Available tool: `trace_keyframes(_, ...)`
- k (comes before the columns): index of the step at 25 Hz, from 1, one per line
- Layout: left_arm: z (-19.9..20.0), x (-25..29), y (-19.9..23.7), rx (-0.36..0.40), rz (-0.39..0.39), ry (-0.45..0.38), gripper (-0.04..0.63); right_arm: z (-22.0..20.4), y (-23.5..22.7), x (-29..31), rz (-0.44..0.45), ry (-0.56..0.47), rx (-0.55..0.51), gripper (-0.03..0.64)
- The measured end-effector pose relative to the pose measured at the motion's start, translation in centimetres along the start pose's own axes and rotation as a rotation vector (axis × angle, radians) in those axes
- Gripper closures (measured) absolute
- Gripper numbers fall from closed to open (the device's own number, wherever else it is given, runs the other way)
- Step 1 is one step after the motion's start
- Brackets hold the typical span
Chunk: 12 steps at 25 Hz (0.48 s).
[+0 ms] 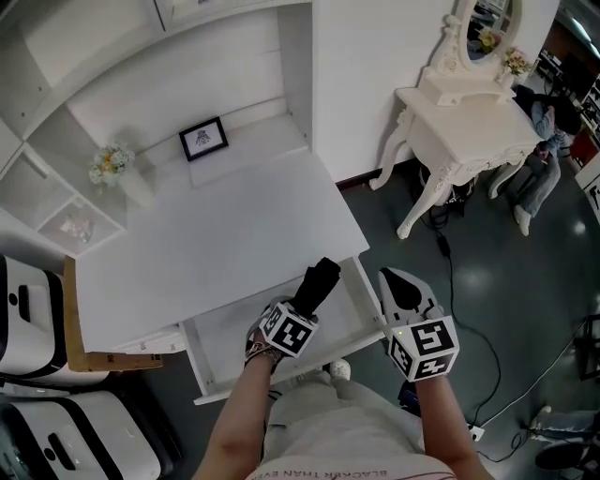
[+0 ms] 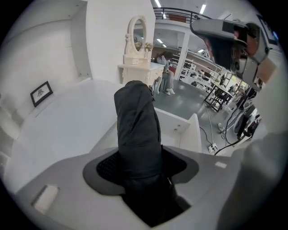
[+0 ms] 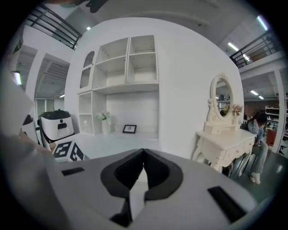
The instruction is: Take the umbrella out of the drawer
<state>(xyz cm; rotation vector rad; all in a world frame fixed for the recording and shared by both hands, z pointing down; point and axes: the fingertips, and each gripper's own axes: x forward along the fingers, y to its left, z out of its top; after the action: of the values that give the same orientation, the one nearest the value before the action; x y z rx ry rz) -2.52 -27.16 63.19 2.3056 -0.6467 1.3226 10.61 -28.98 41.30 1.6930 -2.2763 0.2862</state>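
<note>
Dark grey glossy floor (image 1: 506, 309), white walls. White desk (image 1: 216, 253) with a smooth matte top; a white shelf unit (image 3: 126, 67) of open cubbies stands over its back. At right, an ornate white vanity table (image 1: 469, 127) with curved legs and an oval mirror (image 1: 487, 23).

Drawer (image 1: 234, 337) under the desk front is pulled out toward the person: a shallow white box, pale bottom showing. On the desk back: a small black-framed picture (image 1: 203, 138) propped upright, and at the left a white vase with flowers (image 1: 117, 169).

Umbrella (image 1: 317, 284) is black, folded, a short fat cylinder of creased fabric. It is held over the right part of the open drawer, and whether it touches the drawer cannot be told. Long axis runs from the gripper away from the person toward the desk edge, free end tilted up; in the left gripper view (image 2: 137, 130) it rises straight out from between the jaws.

Left gripper (image 1: 305, 305): jaws part-spread, dark ribbed pads clamped on the umbrella's lower end. Right gripper (image 1: 401, 281), just right of the drawer: jaws together, tips touching, nothing between them (image 3: 143, 155).
</note>
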Motion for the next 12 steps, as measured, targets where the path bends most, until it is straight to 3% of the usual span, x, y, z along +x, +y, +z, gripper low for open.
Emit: trace_keyframes(12, 5.2, -7.7, 2.5, -0.1, 0.102, -0.229, 0.33, 4.7, -0.8, 0.8, 0.05, -0.112, -0.013, 0.609)
